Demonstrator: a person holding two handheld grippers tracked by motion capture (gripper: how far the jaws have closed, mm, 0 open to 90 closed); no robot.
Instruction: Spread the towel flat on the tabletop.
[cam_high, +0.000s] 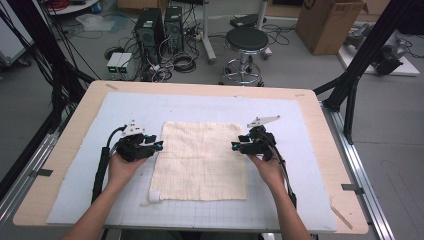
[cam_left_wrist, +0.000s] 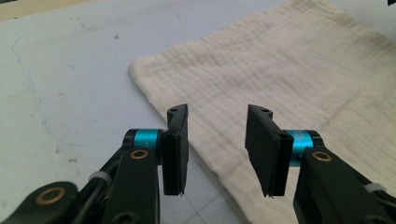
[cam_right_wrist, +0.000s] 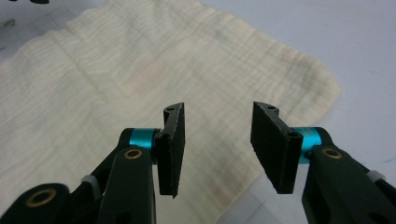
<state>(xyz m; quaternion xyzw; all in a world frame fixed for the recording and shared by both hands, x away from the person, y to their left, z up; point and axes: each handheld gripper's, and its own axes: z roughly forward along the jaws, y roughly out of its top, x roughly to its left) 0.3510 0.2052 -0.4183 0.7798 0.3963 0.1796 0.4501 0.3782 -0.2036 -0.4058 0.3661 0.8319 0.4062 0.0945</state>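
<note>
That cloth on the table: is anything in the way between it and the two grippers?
Nothing visible. The cloth lies flat on the mat, with the left gripper at its left edge and the right gripper at its right edge, both with open jaws.

Left gripper (cam_high: 159, 145) and right gripper (cam_high: 235, 146) facing inward, jaws apart, empty

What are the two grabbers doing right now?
Left gripper: open, empty, at the cloth's left edge.
Right gripper: open, empty, at its right edge.
</note>
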